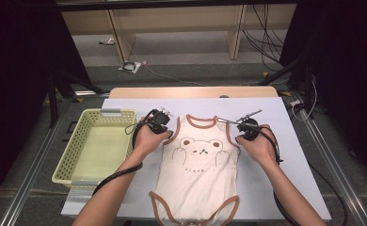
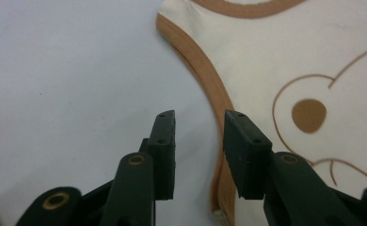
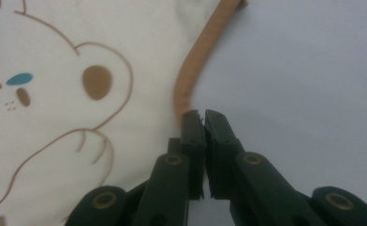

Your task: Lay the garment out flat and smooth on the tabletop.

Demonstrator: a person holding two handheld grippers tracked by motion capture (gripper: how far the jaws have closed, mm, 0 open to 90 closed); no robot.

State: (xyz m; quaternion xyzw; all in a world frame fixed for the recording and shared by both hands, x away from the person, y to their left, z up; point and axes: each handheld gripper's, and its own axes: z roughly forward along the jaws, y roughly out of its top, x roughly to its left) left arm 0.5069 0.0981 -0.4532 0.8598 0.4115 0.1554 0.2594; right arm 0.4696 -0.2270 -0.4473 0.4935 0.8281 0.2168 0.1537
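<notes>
right gripper coming up from 6 o'clock, fingers nearly together, pinched right at brown trim edge of cream bodysuit. bear print at 9 to 10 o'clock: brown ear spot, blue nose. pale worktop from 12 to 4 o'clock.

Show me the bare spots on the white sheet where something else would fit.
Free: the far strip of the white sheet beyond the bodysuit's neckline, and the right stretch between the right gripper and the sheet's edge. The yellow basket looks empty too. Crowded: both armholes, where the left gripper and right gripper work.
</notes>
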